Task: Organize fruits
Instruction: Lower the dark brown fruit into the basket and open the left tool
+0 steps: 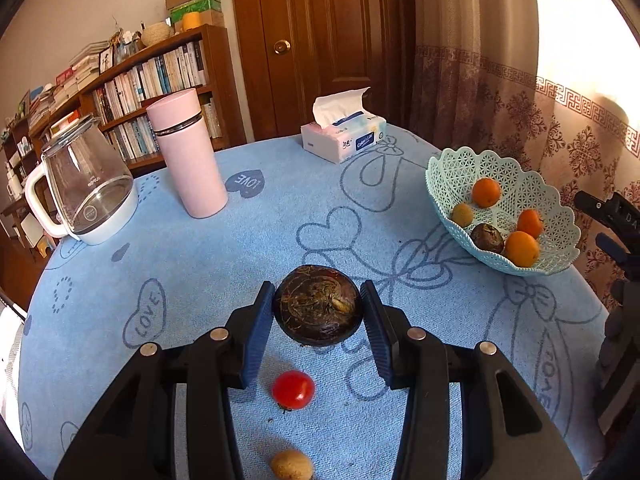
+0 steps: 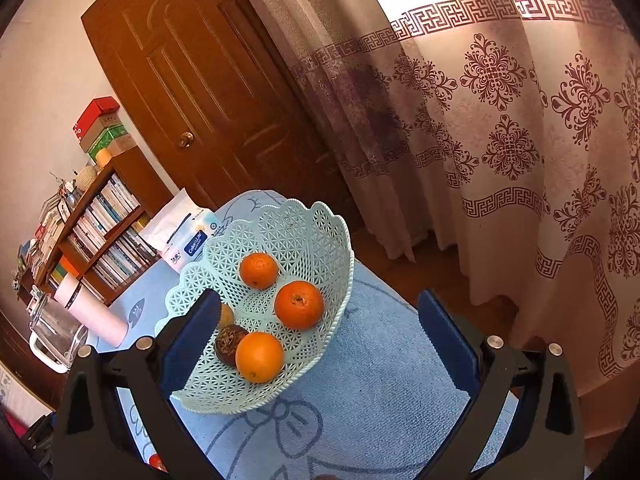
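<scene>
Dark, rough-skinned fruit point(image 1: 318, 306) sits clamped in our left claw point(image 1: 318, 312) above the desk point(image 1: 200, 264). Right claw point(image 2: 320, 324) gapes w/ nothing held; its left finger point(image 2: 192, 336) hides part of the basket point(image 2: 304, 216), incl. maybe a small yellowish fruit point(image 2: 227, 315).

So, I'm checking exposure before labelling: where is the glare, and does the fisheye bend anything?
Left wrist view: the window at upper right is blown out white, while the dark fruit held in the jaws is sharp; the door bows with the lens. Right wrist view: backlit curtain washes out along the top; the basket and oranges stay clear.
</scene>
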